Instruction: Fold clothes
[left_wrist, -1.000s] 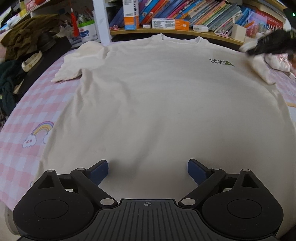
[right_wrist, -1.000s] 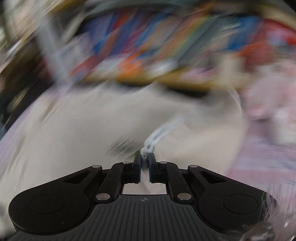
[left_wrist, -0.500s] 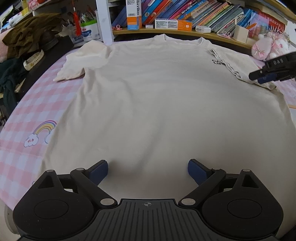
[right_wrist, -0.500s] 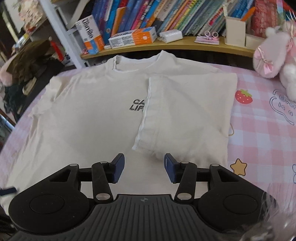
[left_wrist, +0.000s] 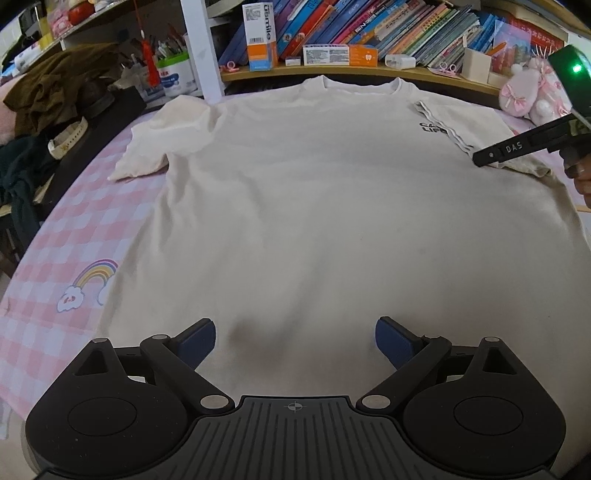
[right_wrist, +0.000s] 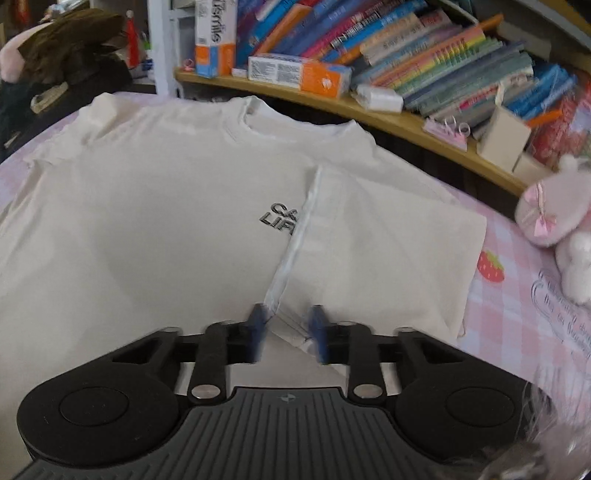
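A cream T-shirt (left_wrist: 314, 206) with a small black chest logo (right_wrist: 279, 218) lies flat, front up, on a pink checked sheet (left_wrist: 70, 236). Its right sleeve (right_wrist: 376, 243) is folded inward over the chest and covers part of the logo; the left sleeve (left_wrist: 162, 140) lies spread out. My left gripper (left_wrist: 295, 338) is open above the shirt's lower part, with only cloth beneath it. My right gripper (right_wrist: 288, 325) is open just over the folded sleeve's near hem corner, and the hem runs between its blue fingers. In the left wrist view the right gripper (left_wrist: 484, 158) reaches in from the right.
A wooden shelf (left_wrist: 332, 72) with books and boxes runs along the far edge. A pink plush toy (right_wrist: 546, 218) sits at the right. Dark clothes (left_wrist: 55, 88) are piled at the far left. A hand (left_wrist: 583, 181) holds the right gripper.
The right gripper, shut on the sleeve a second ago, laid it over the chest and let go; it now sits lower and closer to the sleeve corner. The left gripper stays open.
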